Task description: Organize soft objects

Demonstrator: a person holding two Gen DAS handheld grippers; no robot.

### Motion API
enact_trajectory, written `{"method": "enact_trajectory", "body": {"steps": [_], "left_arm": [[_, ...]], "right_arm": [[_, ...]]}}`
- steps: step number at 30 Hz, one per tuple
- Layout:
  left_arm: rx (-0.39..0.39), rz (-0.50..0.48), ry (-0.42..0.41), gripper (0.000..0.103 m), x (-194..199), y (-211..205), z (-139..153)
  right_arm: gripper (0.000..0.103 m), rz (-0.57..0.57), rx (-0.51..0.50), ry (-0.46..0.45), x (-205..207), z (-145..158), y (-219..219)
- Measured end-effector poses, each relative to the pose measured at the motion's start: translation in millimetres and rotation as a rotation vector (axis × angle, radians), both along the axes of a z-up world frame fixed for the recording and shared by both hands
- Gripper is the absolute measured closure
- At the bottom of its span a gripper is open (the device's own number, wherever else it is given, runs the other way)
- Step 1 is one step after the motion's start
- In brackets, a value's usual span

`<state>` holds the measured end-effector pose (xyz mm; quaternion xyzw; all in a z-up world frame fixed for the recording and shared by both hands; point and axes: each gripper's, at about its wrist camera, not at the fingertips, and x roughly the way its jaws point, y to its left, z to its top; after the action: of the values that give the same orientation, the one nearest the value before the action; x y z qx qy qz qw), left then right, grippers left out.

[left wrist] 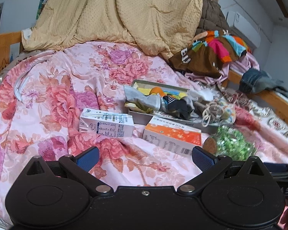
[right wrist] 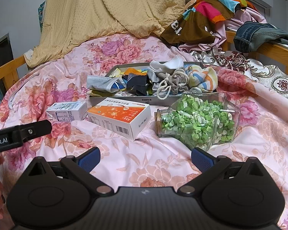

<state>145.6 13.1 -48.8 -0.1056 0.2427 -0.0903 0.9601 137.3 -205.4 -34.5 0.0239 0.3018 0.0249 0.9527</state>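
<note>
Both the left gripper (left wrist: 145, 158) and right gripper (right wrist: 145, 158) hover over the bed (right wrist: 163, 164), jaws wide, empty; soft cloths (right wrist: 144, 80) fill the tray (right wrist: 121, 100) beyond; seemingly between grasps; next, reach toward the tray.

On a floral bedspread (right wrist: 163, 163): milk carton (right wrist: 67, 111), orange box (right wrist: 122, 117), toppled jar (right wrist: 199, 122) (green paper bits inside).
</note>
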Motion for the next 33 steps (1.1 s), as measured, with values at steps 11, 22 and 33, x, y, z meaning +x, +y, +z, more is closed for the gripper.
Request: {"method": "enact_trajectory", "body": {"steps": [11, 22, 33], "left_arm": [[0.014, 0.007, 0.000, 0.001, -0.3, -1.8, 7.4], [0.027, 0.001, -0.010, 0.001, -0.8, -4.0, 9.0], [0.022, -0.011, -0.008, 0.001, -0.3, -3.9, 7.8]], "right_arm": [[0.000, 0.001, -0.002, 0.003, -0.4, -2.5, 0.7], [0.000, 0.001, -0.003, 0.005, -0.5, -3.0, 1.0], [0.000, 0.006, -0.007, 0.012, 0.2, -5.3, 2.3]]}}
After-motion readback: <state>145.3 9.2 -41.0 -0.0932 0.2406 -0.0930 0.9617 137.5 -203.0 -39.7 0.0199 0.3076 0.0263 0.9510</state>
